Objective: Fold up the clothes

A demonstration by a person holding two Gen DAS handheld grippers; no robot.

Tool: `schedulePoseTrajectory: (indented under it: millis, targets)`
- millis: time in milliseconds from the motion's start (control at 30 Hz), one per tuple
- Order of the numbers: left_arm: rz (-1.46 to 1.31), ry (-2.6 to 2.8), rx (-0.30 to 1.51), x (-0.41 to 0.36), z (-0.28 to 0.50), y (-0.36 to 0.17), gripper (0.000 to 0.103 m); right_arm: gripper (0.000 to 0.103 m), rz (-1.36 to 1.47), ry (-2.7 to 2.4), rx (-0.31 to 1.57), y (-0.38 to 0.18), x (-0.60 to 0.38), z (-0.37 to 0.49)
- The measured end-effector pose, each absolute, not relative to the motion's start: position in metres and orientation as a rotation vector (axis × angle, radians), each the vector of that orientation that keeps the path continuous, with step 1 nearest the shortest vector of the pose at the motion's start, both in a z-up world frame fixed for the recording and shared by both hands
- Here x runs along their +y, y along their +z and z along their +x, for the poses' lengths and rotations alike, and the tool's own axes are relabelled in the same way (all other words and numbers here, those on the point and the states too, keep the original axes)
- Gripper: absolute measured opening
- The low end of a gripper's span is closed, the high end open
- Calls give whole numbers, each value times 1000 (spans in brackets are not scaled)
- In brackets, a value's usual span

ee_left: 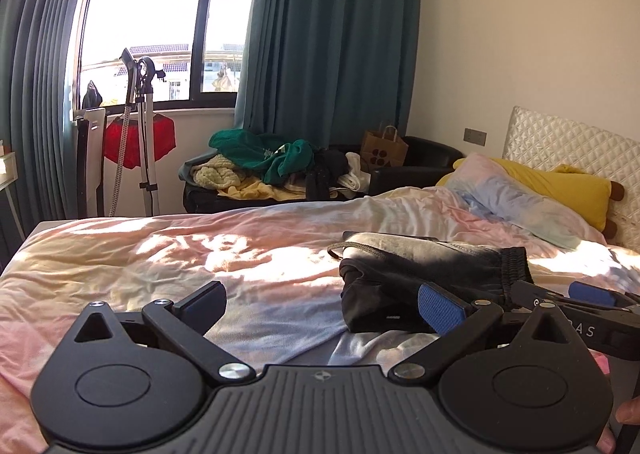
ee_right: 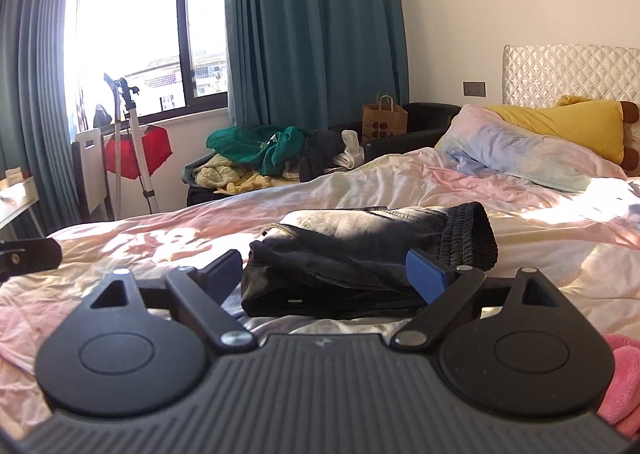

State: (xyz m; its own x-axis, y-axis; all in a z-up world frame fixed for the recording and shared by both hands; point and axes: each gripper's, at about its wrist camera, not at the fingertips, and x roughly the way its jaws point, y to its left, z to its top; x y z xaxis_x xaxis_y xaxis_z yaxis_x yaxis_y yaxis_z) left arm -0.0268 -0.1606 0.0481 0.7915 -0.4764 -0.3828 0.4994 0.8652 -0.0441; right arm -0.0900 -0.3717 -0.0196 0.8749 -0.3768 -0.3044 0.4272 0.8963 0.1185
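A folded black garment (ee_left: pixel 420 274) with an elastic waistband lies on the pastel bedsheet (ee_left: pixel 160 254). It also shows in the right wrist view (ee_right: pixel 360 258). My left gripper (ee_left: pixel 324 306) is open and empty, low over the sheet, with the garment just beyond its right finger. My right gripper (ee_right: pixel 326 274) is open and empty, and the garment's near edge sits between its fingers. The right gripper also shows at the right edge of the left wrist view (ee_left: pixel 580 298).
A black sofa (ee_left: pixel 420 166) behind the bed holds a pile of clothes (ee_left: pixel 272 162) and a paper bag (ee_left: pixel 384 150). A garment steamer stand (ee_left: pixel 140 134) is by the window. Pillows (ee_left: pixel 520 194) lie at the headboard. A pink cloth (ee_right: pixel 624 374) lies at right.
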Motion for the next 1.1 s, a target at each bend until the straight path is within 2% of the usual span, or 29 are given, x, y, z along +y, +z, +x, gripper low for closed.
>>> schedulePoseTrajectory:
  millis: [300, 1100]
  targets:
    - [102, -500, 389, -173, -14, 22, 103, 90, 199, -444, 299, -48, -377, -83]
    - [124, -500, 412, -179, -12, 3, 103, 90, 134, -470, 305, -51, -372, -79]
